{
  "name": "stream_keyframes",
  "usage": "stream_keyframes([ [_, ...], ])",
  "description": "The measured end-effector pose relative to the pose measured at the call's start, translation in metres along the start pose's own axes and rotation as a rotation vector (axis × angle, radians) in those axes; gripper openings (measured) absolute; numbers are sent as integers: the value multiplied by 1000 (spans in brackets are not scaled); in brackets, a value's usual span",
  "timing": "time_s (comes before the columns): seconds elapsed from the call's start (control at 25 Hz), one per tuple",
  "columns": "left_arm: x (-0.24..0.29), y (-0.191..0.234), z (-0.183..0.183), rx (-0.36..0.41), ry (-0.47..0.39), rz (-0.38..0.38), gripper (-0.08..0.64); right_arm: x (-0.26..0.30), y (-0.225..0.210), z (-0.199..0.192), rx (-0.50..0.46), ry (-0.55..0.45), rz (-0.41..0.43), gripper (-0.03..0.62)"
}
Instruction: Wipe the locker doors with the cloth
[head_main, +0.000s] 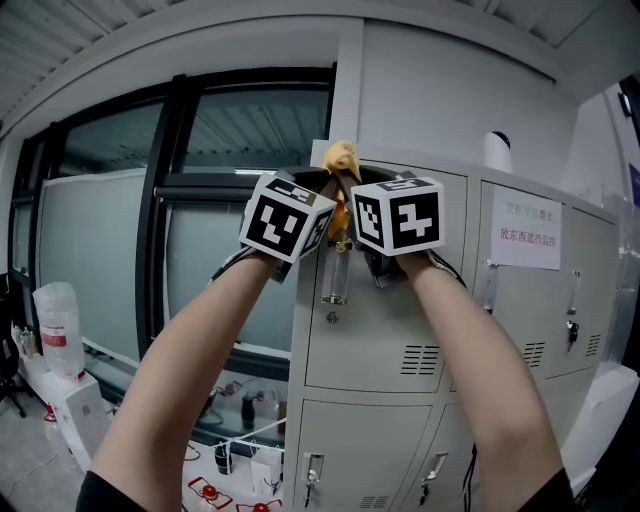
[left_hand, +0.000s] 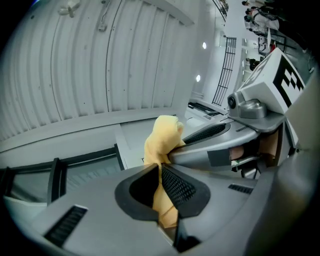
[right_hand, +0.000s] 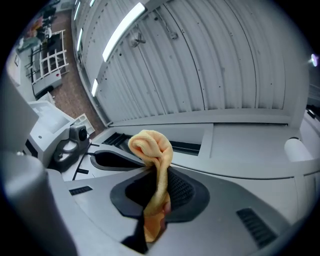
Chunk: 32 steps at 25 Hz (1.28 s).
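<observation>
**Item: cloth (head_main: 343, 157).** Yellow, twisted into a tight rope with a knob-like bunch at its top. It was held high between the two tools, level with the top edge of the upper locker door (head_main: 380, 335). No view showed whether it touched the metal.

**Item: left gripper (left_hand: 159, 186).** Jaws were clamped on the lower part of the cloth.

**Item: right gripper (right_hand: 156, 192).** Jaws were likewise clamped on the cloth, close beside the left tool. The two marker cubes sat almost side by side.

**Item: lockers.** Grey metal, stacked in rows, each door with a vent. A handle (head_main: 335, 275) hung just below the tools. A paper notice (head_main: 528, 233) was stuck on the neighbouring door to the right.

**Handling note (judgement).** The step in hand appeared to be starting the wipe at the top of the door.
- The cloth would wipe better if the tools drew apart to spread it into a flat band.
- Pressing that band evenly on the face and working downward should suit.
- Both clamps should stay firm, and the strokes should pass round the handle and stay clear of the notice.
</observation>
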<state>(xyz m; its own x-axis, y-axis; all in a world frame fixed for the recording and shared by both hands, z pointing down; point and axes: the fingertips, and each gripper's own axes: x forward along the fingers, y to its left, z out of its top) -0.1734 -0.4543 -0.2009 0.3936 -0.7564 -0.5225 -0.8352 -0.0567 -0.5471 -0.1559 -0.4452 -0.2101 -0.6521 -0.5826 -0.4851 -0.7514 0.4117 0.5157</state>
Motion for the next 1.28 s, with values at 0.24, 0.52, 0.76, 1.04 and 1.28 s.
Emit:
stream_keyframes([
  [0.24,7,3,0,29,7,-5,37,8,-9,-1,12,15,-39,71],
  [0.52,10,4,1,39,61,-25,37,12,-15,0,11,43,-40,71],
  [0.76,10,3,1,42,70,3,35,11,-16,0,14,40,-60,71],
  [1.04,17,-10,5,44,75,-26,35,3,-26,-3,18,56,-75,71],
  [1.28,26,-32,13,31,69,-37,35,-14,-47,-10,23,69,-90,71],
])
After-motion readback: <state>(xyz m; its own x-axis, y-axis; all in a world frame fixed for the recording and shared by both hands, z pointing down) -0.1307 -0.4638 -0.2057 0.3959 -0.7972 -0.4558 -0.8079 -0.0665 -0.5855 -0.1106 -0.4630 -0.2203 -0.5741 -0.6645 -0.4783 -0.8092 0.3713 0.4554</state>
